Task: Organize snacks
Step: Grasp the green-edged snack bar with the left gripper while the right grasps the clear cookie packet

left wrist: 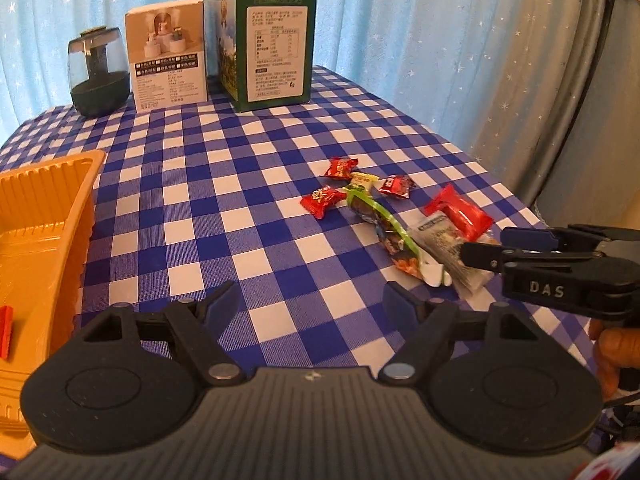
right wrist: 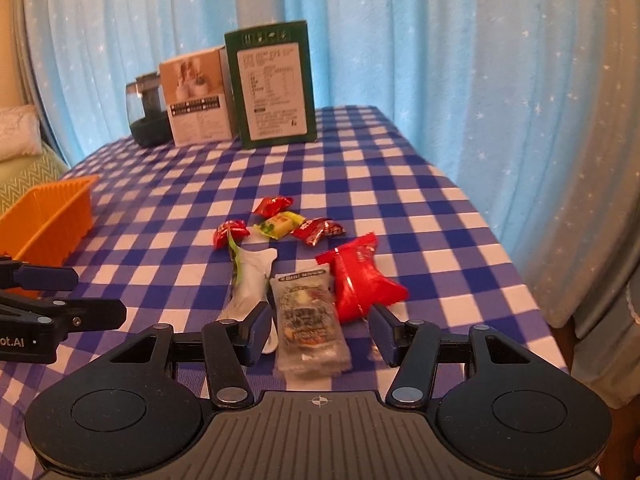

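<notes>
- Right wrist view: right hand-held gripper (right wrist: 318, 332), jaws wide apart and holding nothing, straddles the clear snack packet (right wrist: 308, 320) on the bench (right wrist: 400, 184).
- Beside that packet: red pouch (right wrist: 362, 284), white sachet (right wrist: 250, 280); close squarely to exclude them.
- Left hand-held gripper (left wrist: 310, 304) open, empty, near the orange tray (left wrist: 48, 216).

A desk (left wrist: 248, 184) under a blue-and-white checked cloth stands before pale blue star-dotted curtains (left wrist: 420, 40). At its far edge stand three things in a row: a dark jar (left wrist: 99, 74) on the left, a white box (left wrist: 170, 54) beside it, and a taller green box (left wrist: 272, 46) just beside that. A cushion (right wrist: 18, 130) shows beyond the desk's left side.
</notes>
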The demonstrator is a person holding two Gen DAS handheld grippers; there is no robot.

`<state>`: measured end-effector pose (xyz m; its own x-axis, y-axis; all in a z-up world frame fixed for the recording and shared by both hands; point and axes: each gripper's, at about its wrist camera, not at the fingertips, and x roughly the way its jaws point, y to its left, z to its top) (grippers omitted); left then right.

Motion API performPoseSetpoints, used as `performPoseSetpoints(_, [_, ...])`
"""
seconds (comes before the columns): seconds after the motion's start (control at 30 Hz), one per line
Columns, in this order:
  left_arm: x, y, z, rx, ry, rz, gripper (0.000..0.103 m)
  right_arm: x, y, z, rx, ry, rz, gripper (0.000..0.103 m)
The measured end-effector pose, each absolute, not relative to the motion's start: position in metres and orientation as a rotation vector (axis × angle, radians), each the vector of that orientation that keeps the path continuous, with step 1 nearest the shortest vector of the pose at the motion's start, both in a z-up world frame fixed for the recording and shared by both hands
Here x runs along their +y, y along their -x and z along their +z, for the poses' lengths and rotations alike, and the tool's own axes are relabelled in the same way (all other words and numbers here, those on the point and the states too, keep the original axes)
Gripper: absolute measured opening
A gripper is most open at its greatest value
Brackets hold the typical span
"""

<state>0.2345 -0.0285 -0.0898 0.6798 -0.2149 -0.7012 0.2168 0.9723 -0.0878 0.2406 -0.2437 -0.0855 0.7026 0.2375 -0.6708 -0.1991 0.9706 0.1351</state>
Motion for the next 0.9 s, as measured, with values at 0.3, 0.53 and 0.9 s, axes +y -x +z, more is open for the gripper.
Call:
performPoseSetpoints(0.3, [-0.025,-0.242,-0.099,0.807,0.013,-0.253,0.075,-0.231,-0.261,-0.105,0.836,-0.047,0.237,0.042])
performPoseSetpoints(0.53, [-0.016,-0.243,-0.098,0.805,0.037,-0.235,0.075,-0.223,-0.258,-0.105,0.852,-0.04,0.266,0.039])
performPoseSetpoints(0.9, [-0.018,-0.249,-0.099,0.809,0.06,-0.237,0.072,-0.195,-0.228,-0.099,0.836,0.014,0.441,0.039])
